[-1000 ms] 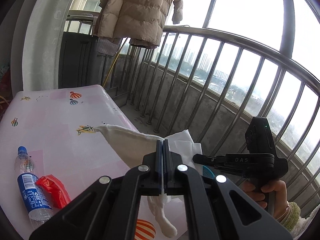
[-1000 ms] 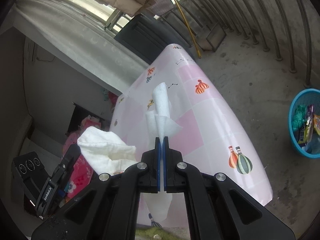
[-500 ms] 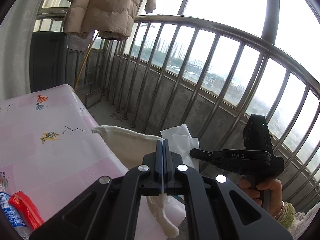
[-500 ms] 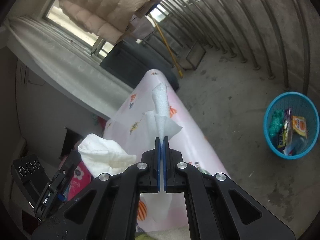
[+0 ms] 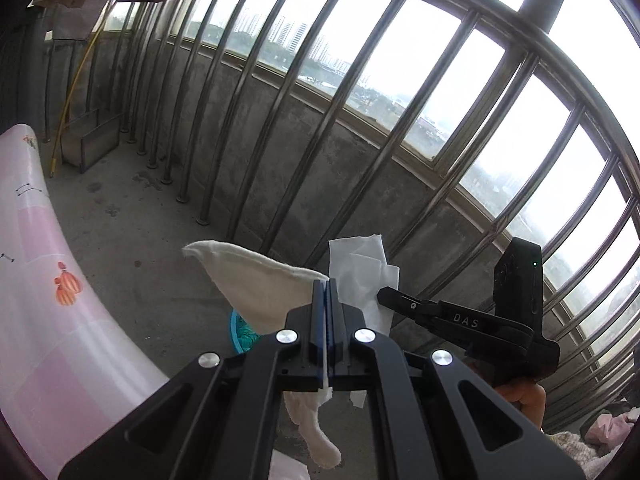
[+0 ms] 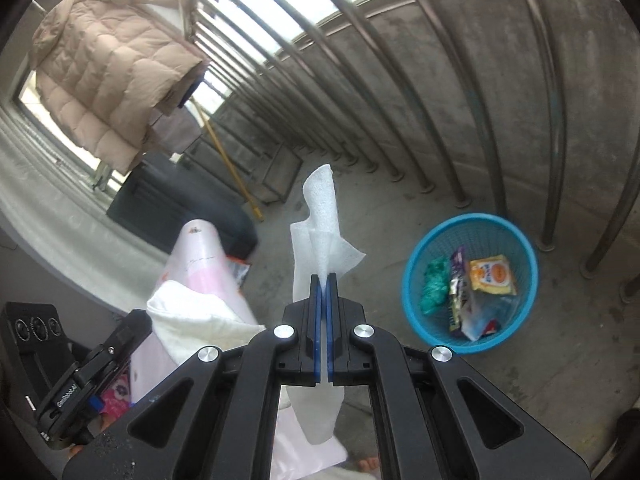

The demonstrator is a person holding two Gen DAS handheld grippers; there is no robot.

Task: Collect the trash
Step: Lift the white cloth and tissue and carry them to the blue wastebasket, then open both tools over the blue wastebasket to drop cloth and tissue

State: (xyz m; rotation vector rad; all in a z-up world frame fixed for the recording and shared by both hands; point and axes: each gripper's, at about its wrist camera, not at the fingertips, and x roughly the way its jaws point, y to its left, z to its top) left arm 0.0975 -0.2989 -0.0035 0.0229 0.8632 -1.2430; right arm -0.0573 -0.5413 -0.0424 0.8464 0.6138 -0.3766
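Table [image 5: 52, 344]: pink-clothed, its edge just beside both held pieces.
Basket [image 6: 516, 236]: blue, part full, on the balcony floor near the railing.
Left gripper [image 5: 327, 312]: jaws clamped on cream cloth [image 5: 260, 292], off the table's edge.
Right gripper [image 6: 324, 304]: jaws pinching white tissue [image 6: 320, 220], short of the basket.
Risk: light tissue, let go early, would likely drift past the basket's rim.

The right gripper [image 6: 324, 280] pinches a white tissue [image 6: 320, 220] above the concrete floor [image 6: 384, 216], near the blue basket [image 6: 416, 280] holding wrappers [image 6: 492, 276].
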